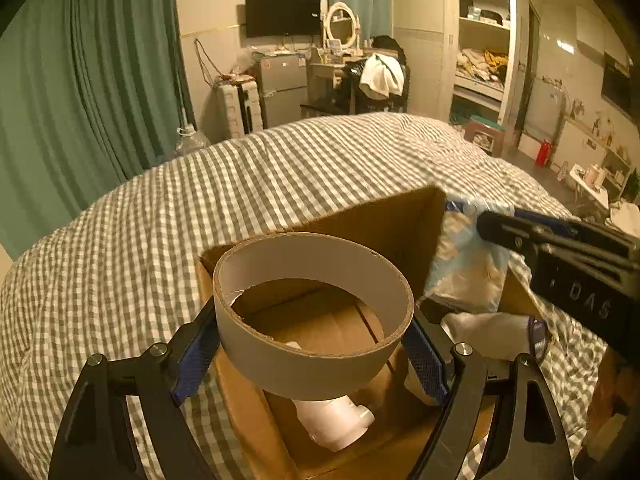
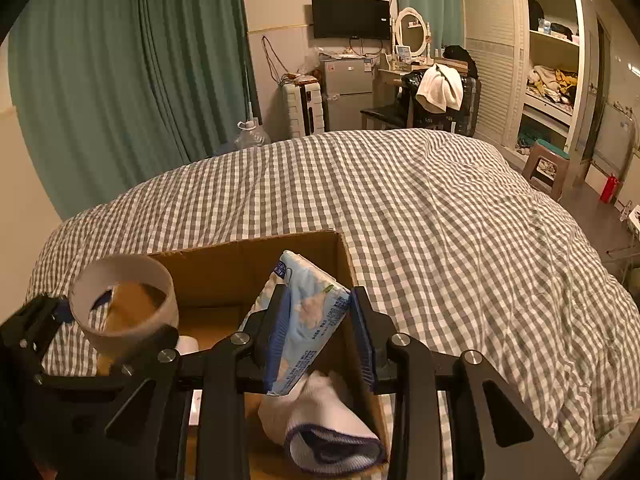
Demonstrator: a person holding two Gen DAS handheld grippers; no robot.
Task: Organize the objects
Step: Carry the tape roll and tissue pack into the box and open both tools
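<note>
A wide cardboard ring (image 1: 314, 312) is clamped across its outer wall by the blue pads of the left hand-held gripper (image 1: 312, 344), whose jaws are spread wide around it. The ring is held above the open cardboard box (image 1: 384, 220), over the box's 9 o'clock side as seen from the right wrist view. A blue tissue pack (image 2: 308, 320) is pinched between the pads of the right hand-held gripper (image 2: 320, 332), its jaws drawn in narrowly on the pack's sides; the pack is tilted and is held over the box's 3 o'clock side. Inside the box, a white plastic pipe fitting (image 1: 336, 424) is seen below the ring, and a white sock with a dark cuff (image 2: 324, 428) lies below the pack. The box rests on a bed covered with a grey checked quilt (image 2: 440, 220). At 12 o'clock beyond the bed, a wall-mounted television (image 2: 351, 17) is visible.
</note>
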